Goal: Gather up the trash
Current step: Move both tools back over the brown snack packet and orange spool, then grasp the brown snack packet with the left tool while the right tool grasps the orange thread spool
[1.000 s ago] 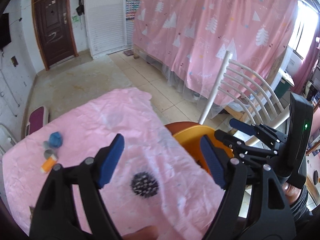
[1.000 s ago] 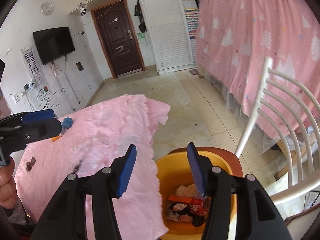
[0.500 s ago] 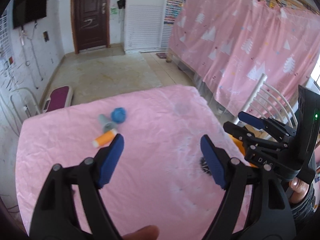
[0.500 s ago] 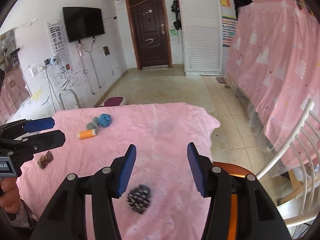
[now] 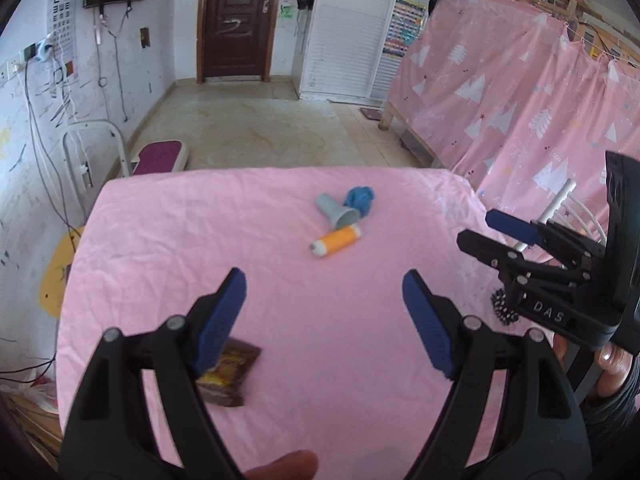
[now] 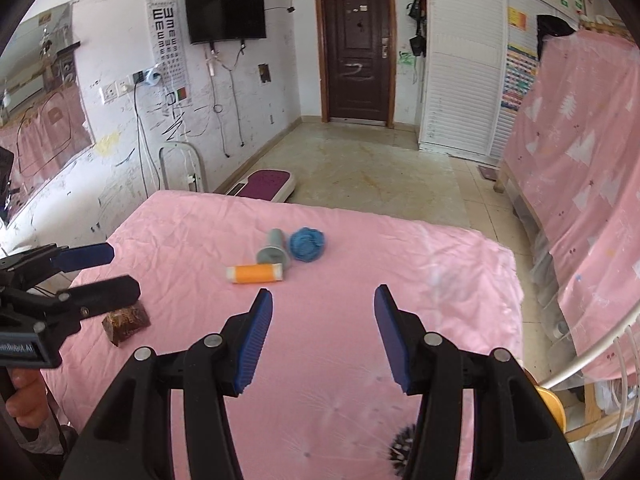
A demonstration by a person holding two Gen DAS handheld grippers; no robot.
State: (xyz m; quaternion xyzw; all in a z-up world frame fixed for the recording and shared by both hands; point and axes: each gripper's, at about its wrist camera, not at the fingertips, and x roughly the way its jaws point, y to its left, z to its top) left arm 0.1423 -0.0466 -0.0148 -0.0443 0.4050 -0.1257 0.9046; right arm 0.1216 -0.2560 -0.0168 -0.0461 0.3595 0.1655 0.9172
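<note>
On the pink tablecloth [image 5: 320, 320] lie an orange thread spool [image 5: 336, 241], a grey cone-shaped piece [image 5: 335, 211] and a crumpled blue wad [image 5: 360, 199], close together at mid table. A brown wrapper [image 5: 228, 376] lies near the front left, partly behind my left finger. A black spiky ball [image 5: 503, 308] sits at the right edge, partly hidden by the other gripper. My left gripper [image 5: 324, 316] is open and empty above the cloth. My right gripper [image 6: 323, 336] is open and empty; in its view the spool [image 6: 256, 273], cone [image 6: 274, 249], wad [image 6: 307, 243], wrapper [image 6: 126, 320] and ball [image 6: 402, 450] show.
An orange bin's rim [image 6: 554, 404] shows beside the table at the right, next to a white chair [image 6: 592, 364]. A pink curtain [image 5: 520, 112] hangs at the right. A purple scale [image 5: 160, 156] and a white frame [image 5: 92, 152] stand on the floor beyond the table.
Both grippers have swung left from over the orange bin to over the table. The spool, cone, wad and wrapper have come into view. Both stay open.
</note>
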